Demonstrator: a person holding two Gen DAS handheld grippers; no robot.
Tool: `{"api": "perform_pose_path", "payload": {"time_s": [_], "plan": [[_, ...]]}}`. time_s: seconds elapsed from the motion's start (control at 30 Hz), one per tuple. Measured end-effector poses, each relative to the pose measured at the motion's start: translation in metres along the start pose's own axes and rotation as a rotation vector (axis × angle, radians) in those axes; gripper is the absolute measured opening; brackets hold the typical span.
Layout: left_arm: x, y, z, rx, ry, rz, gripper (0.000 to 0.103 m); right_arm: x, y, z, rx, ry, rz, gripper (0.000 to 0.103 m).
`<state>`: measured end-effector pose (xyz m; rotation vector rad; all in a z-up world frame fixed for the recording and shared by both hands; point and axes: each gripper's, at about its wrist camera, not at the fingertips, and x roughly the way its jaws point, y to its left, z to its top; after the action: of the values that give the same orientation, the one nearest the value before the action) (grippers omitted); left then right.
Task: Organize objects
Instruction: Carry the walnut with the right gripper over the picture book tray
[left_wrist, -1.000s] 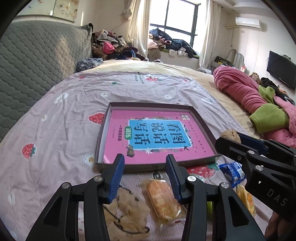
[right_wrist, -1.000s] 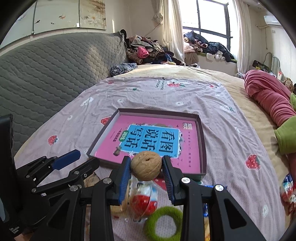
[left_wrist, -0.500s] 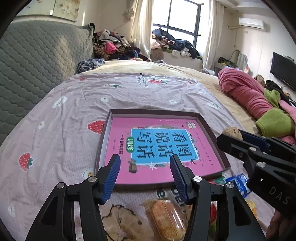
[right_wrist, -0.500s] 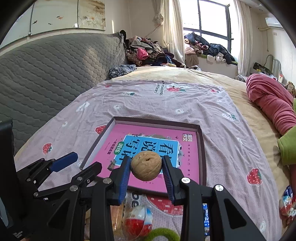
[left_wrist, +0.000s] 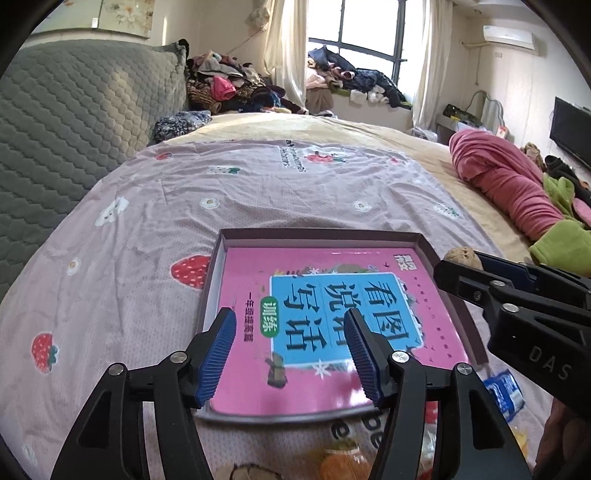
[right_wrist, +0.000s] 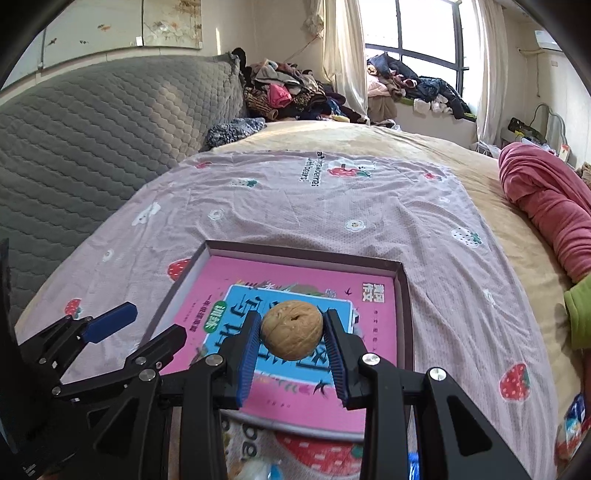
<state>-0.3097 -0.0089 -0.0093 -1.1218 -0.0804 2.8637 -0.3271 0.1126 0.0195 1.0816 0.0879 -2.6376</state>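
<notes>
A shallow dark-rimmed box (left_wrist: 317, 233) lies on the strawberry-print sheet, its floor covered by a pink and blue book (left_wrist: 332, 317). My right gripper (right_wrist: 291, 345) is shut on a brown walnut (right_wrist: 291, 334) and hovers over the near part of the box (right_wrist: 400, 291). In the left wrist view the walnut (left_wrist: 463, 255) shows at the tip of the right gripper, over the box's right rim. My left gripper (left_wrist: 290, 356) hangs above the box's near left part, its jaws opening with nothing between them.
Snack packets (left_wrist: 504, 395) and an orange-wrapped item (left_wrist: 340, 461) lie on the sheet in front of the box. A grey quilted headboard (left_wrist: 74, 110) rises at the left. A pink blanket roll (left_wrist: 509, 188) and green cloth (left_wrist: 561, 247) lie at the right.
Both grippers have moved forward from above the snack packets to above the box. The walnut stayed clamped in the right one. The left gripper's jaws have spread wider.
</notes>
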Motion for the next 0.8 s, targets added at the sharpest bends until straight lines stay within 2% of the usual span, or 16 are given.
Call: {"api": "perform_pose_path", "payload": {"time_s": [0.37,0.5,0.8], "plan": [[0.048,0.003,0.024,-0.009,0.047,0.02,0.072,0.071,-0.026,0.022,0.039,0.108,0.004,0.035],[0.066,0.009,0.026,-0.024,0.08,0.03,0.072,0.091,-0.031,0.024,0.047,0.132,0.006,0.035],[0.085,0.008,0.024,-0.022,0.102,0.049,0.074,0.128,-0.034,0.019,0.031,0.198,-0.026,0.035]]}}
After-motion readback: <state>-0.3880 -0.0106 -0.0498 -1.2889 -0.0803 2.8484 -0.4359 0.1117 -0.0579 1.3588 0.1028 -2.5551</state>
